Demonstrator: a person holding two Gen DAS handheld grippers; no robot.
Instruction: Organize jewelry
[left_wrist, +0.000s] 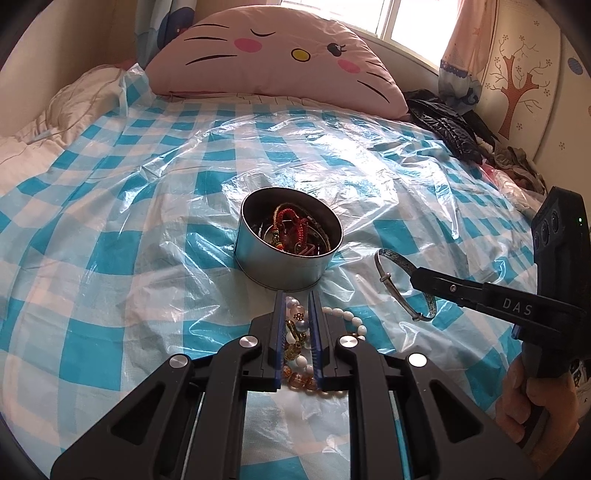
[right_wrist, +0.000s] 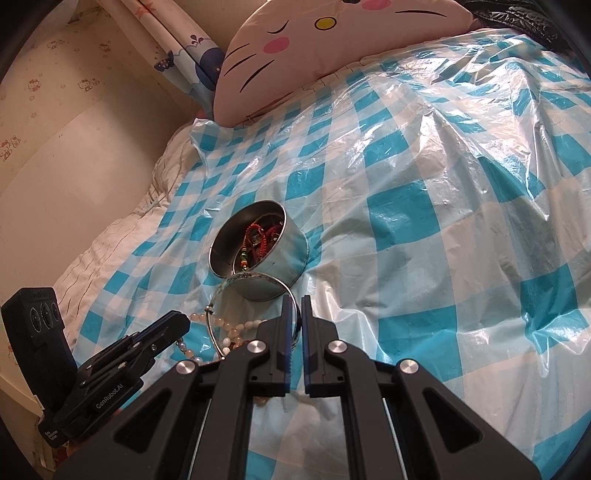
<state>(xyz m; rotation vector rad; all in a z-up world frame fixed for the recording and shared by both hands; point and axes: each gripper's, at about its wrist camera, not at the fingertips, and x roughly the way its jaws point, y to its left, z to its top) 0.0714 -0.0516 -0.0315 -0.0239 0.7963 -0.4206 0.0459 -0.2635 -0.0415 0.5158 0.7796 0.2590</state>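
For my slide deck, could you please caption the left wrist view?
Left gripper shut on beaded bracelets near the tin; right gripper holds a silver bangle.

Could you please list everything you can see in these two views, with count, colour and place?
tin: one, silver, round, open, middle of the bed.
cords and chains: a tangle, mostly red, inside the tin.
bangle: one, silver, clamped in the right hand-held gripper, right of the tin.
bead bracelets: a small pile, white and amber, in front of the tin.
plastic sheet: one, blue-and-white check, covering the bed.
cat-face pillow: one, pink, head of the bed.
jacket: one, black, far right.
left hand-held gripper: black, closed on the beads.
right hand-held gripper: black, shut on the bangle.
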